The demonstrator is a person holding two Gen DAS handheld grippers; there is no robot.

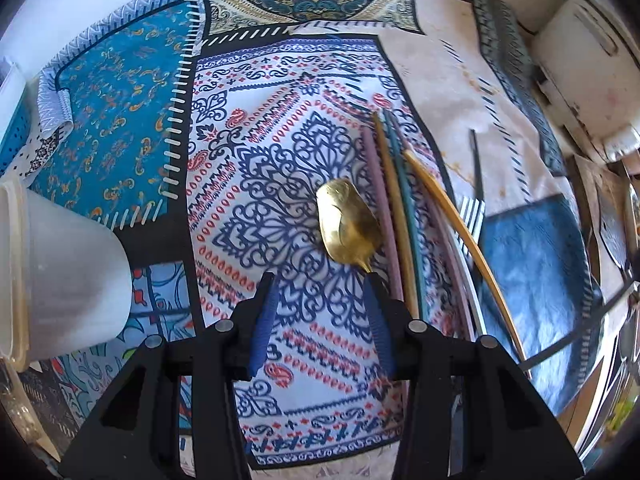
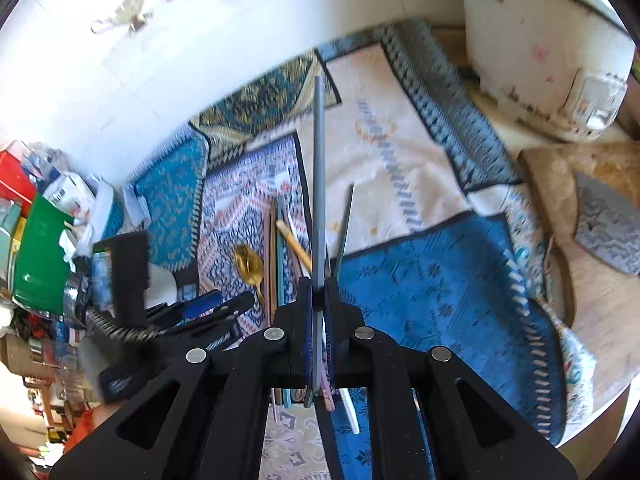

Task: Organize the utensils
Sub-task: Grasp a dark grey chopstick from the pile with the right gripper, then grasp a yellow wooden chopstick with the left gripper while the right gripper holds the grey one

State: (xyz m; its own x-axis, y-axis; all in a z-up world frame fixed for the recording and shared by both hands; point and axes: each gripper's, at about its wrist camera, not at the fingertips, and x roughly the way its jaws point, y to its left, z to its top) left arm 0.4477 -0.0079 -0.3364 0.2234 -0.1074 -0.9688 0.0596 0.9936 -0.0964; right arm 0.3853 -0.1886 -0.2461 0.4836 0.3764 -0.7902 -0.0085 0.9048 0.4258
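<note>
My left gripper [image 1: 320,280] is open just above the patterned cloth, its fingertips right before a gold spoon [image 1: 347,224] that lies bowl-up. Beside the spoon lie several long thin utensil handles: pink [image 1: 380,208], tan [image 1: 394,200], teal [image 1: 406,208] and a gold one [image 1: 452,216]. A silver fork [image 1: 472,216] with a dark handle lies to their right. My right gripper [image 2: 319,282] is shut on a grey stick-like utensil [image 2: 319,184] and holds it upright above the cloths. The gold spoon [image 2: 249,266] and the handles [image 2: 274,248] show below it, with the left gripper [image 2: 224,306] at their left.
A translucent plastic container [image 1: 60,276] stands at the left of the table. Several patterned cloths [image 1: 120,120] cover the table. A white appliance [image 2: 540,60] stands at the far right. Boxes and a green object [image 2: 40,252] crowd the left side. A grey pad [image 2: 608,232] lies at the right.
</note>
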